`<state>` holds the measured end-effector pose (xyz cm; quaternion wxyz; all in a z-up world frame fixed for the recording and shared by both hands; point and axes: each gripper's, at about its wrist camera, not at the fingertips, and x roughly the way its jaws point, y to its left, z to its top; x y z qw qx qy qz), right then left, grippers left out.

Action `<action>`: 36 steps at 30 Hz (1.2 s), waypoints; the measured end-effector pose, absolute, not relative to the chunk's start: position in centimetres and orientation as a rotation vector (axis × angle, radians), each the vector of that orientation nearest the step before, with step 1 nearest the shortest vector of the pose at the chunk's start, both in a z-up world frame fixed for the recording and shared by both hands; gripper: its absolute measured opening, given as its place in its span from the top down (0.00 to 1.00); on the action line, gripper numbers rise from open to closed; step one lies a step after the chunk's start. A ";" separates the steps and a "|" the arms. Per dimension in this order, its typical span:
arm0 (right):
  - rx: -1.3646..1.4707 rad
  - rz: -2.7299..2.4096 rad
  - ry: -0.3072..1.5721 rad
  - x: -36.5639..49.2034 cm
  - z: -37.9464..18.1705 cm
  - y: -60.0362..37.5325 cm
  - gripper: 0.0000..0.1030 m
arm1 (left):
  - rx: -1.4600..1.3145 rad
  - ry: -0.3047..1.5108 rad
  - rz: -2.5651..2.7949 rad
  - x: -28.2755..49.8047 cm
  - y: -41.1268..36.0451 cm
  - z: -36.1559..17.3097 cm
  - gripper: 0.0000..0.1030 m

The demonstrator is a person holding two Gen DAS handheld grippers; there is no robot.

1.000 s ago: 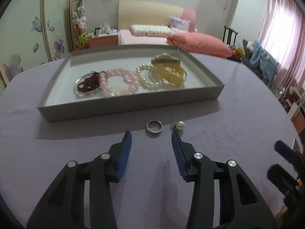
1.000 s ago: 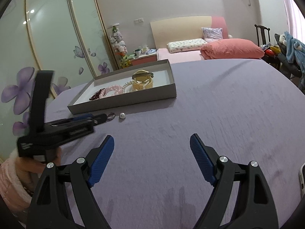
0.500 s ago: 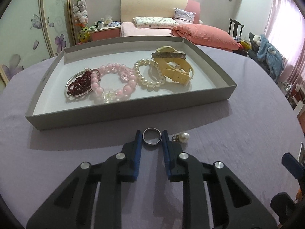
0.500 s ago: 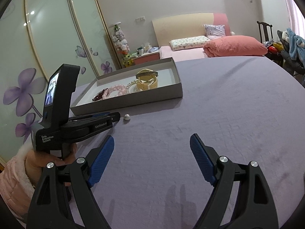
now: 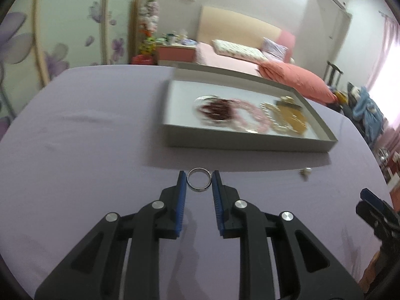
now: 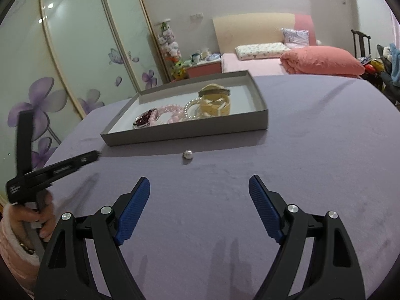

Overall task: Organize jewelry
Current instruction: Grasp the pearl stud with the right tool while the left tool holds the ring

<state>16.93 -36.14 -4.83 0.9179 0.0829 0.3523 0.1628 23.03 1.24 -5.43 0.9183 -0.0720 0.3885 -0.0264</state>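
- The left gripper (image 5: pixel 199 183) is clamped on a silver ring (image 5: pixel 199 179), its two blue pads pressing the band from either side above the purple tablecloth (image 5: pixel 82 150).
- The right gripper (image 6: pixel 199 206) hangs over a bare stretch of the cloth with its jaws wide apart and nothing between them; they are closing slightly.
- A single pearl earring (image 6: pixel 187 154) lies on the cloth just in front of the grey tray (image 6: pixel 185 133), well apart from the ring and ahead of the right gripper.
- Inside the tray sit a dark red bead bracelet (image 6: pixel 146 119), a pink bead bracelet (image 6: pixel 175 111), a pearl bracelet (image 6: pixel 191 111) and a yellow strap-like piece (image 6: pixel 215 102), side by side and partly overlapping.
- In the right wrist view, a hand (image 6: pixel 30 216) in a pink fleecy sleeve (image 6: pixel 15 252) grips the handle of the left gripper at the left edge.
- The left wrist view is blurred, so the tray's contents show only as smears of colour there.
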 end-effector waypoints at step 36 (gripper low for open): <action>-0.007 0.281 0.834 20.7 -5.9 -30.6 0.84 | -0.165 0.758 -0.080 19.4 4.5 -4.0 0.79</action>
